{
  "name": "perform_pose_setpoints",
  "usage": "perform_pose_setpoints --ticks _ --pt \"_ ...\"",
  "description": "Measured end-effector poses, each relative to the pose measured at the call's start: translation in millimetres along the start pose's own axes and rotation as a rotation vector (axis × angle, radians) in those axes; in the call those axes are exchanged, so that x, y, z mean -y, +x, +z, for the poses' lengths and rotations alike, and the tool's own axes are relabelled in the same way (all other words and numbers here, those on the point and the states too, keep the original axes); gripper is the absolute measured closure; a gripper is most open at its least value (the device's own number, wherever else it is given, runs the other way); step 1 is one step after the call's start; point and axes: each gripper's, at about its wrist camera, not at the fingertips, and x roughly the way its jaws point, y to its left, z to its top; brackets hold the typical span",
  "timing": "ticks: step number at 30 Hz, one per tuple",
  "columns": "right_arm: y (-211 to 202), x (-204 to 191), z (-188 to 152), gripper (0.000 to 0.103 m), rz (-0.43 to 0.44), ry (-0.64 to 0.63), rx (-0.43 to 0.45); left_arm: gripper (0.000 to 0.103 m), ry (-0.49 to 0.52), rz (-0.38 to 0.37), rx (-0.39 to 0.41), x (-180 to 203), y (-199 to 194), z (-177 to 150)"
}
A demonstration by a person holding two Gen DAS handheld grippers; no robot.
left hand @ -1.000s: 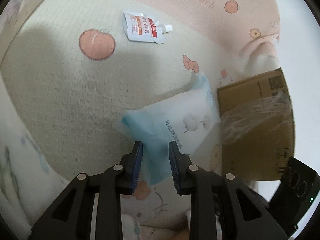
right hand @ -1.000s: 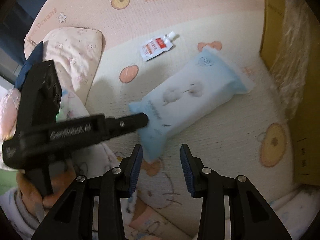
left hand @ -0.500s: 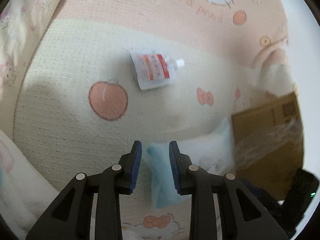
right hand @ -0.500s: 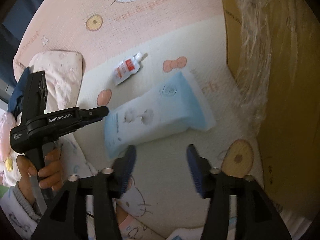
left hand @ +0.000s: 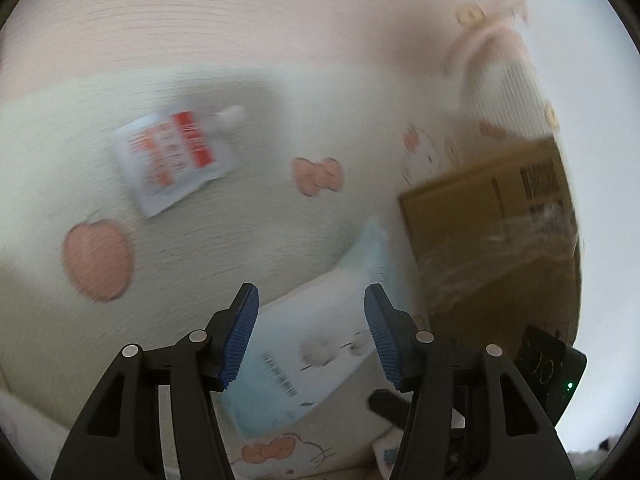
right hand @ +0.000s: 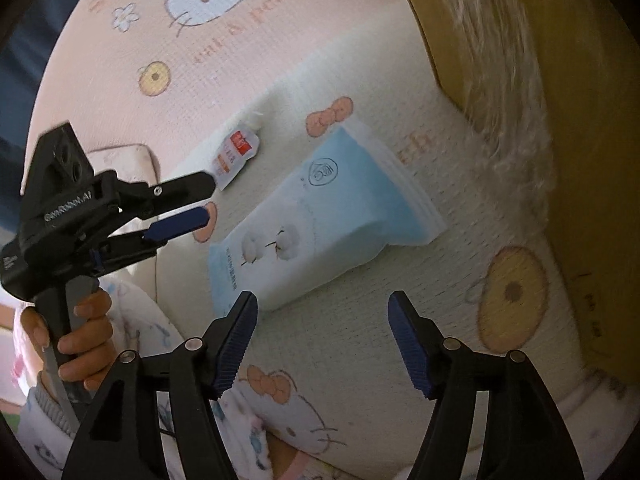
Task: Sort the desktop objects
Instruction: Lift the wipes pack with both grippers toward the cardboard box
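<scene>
- Now both jaws have just been opening: left hand-held gripper (left hand: 310,332) and right hand-held gripper (right hand: 322,340) stand wide, released.
- Blue tissue pack (right hand: 320,220) lies free on the blanket (right hand: 360,340).
- Left view is blurred.

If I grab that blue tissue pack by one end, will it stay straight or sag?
The blue tissue pack looks soft and puffy, so it would probably sag. Its film wrapper looks smooth, maybe slippery. Lying flat on the blanket, it should not roll.

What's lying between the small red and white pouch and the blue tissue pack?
Nothing but bare blanket between the small pouch and the tissue pack, apart from a printed bow; the right wrist view shows it.
</scene>
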Motion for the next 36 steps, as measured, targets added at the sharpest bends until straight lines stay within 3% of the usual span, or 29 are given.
perform_pose_setpoints --ticks 6,17,28,32,36 --pt "14.8 -0.1 3.1 0.032 0.034 0.051 -0.013 0.037 0.065 -0.049 -0.137 17.8 32.0 13.3" --pt "38.6 6.4 21.3 0.032 0.058 0.095 -0.037 0.037 0.091 -0.029 -0.237 14.1 58.1 12.7" --pt "36.8 -19.0 17.6 0.034 0.029 -0.089 -0.039 0.037 0.134 -0.030 -0.255 21.8 57.4 -8.0" --pt "30.1 -29.4 14.8 0.034 -0.015 -0.143 -0.031 0.039 0.140 -0.032 -0.201 27.8 45.4 -17.3" --pt "10.4 -31.1 13.7 0.041 -0.007 -0.168 0.011 0.044 0.126 -0.068 -0.122 33.0 19.6 -22.8"
